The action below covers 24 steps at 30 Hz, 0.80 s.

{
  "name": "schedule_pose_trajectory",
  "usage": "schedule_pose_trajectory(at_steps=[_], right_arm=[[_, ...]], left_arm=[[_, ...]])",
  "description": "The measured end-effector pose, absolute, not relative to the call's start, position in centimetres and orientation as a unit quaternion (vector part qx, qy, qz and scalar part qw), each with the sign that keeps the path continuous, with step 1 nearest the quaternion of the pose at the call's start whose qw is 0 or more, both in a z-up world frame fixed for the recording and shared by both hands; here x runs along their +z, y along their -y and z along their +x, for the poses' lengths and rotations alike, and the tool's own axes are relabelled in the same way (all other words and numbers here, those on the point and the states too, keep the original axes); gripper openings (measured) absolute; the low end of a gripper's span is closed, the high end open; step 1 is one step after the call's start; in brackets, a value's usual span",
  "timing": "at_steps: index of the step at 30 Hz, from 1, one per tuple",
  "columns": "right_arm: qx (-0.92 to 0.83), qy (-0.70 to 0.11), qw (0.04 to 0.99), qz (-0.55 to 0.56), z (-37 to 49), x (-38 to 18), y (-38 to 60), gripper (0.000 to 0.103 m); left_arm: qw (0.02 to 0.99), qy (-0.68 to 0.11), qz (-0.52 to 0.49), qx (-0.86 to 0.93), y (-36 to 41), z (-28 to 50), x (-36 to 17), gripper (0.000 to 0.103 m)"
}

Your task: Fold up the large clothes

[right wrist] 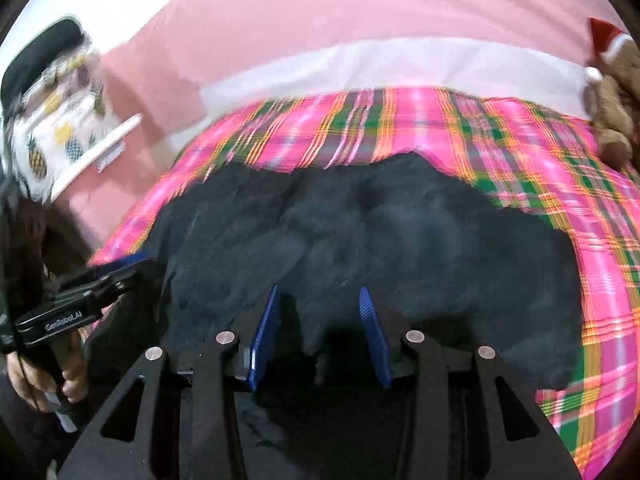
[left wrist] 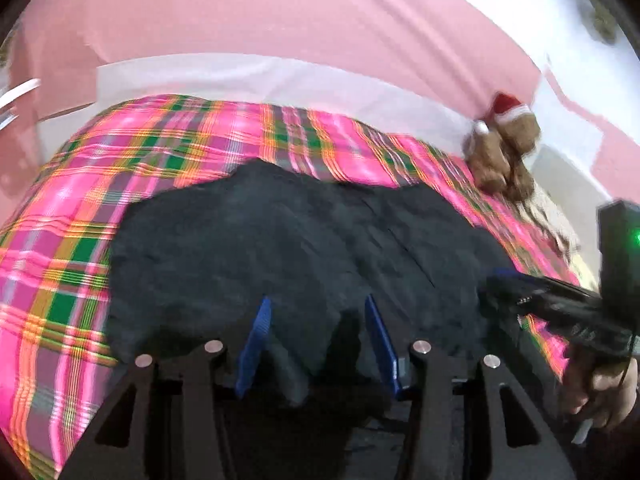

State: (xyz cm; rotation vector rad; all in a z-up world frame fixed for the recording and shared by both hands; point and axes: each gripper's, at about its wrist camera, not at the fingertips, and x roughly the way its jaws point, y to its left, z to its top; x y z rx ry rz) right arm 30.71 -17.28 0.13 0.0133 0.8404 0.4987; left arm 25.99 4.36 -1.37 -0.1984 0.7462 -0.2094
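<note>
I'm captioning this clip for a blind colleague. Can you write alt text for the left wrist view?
A dark garment lies spread on a pink plaid bedcover, a bunched fold of it between the left claw's blue fingers. The right claw meets the garment's right edge, and a teddy bear in a Santa hat sits behind.

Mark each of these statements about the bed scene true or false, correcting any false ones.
1. The dark garment lies on a plaid cover. True.
2. A toy bear wears a blue hat. False: its hat is red and white.
3. Dark cloth sits between the left gripper's blue pads. True.
4. The wall is green. False: it is pink.
5. The right gripper hangs over bare floor. False: it is over the garment.
</note>
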Motion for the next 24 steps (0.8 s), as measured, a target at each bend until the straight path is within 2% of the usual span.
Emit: schedule_pose_trajectory(at_steps=[5,13,18,21,24], right_arm=[[0.22,-0.439,0.871,-0.003,31.0,-4.8,16.5,0.042],[0.207,-0.437,0.875,-0.037,30.2,-6.6,16.2,0.042],[0.204,-0.436,0.875,-0.044,30.2,-6.0,16.0,0.042],[0.213,-0.433,0.875,-0.028,29.7,-4.0,16.7,0.042],[0.225,-0.394,0.891,-0.006,29.4,-0.7,18.0,0.043]], left_arm=[[0.904,-0.41,-0.077,-0.094,-2.7,26.6,-6.0,0.052],[0.906,-0.413,-0.049,-0.078,-1.6,26.4,-7.2,0.052],[0.904,-0.417,-0.053,-0.079,-1.8,26.5,-6.6,0.052],[0.899,-0.424,-0.067,-0.09,-2.5,26.0,-5.1,0.052],[0.906,-0.404,-0.073,-0.1,-3.4,25.3,-2.8,0.052]])
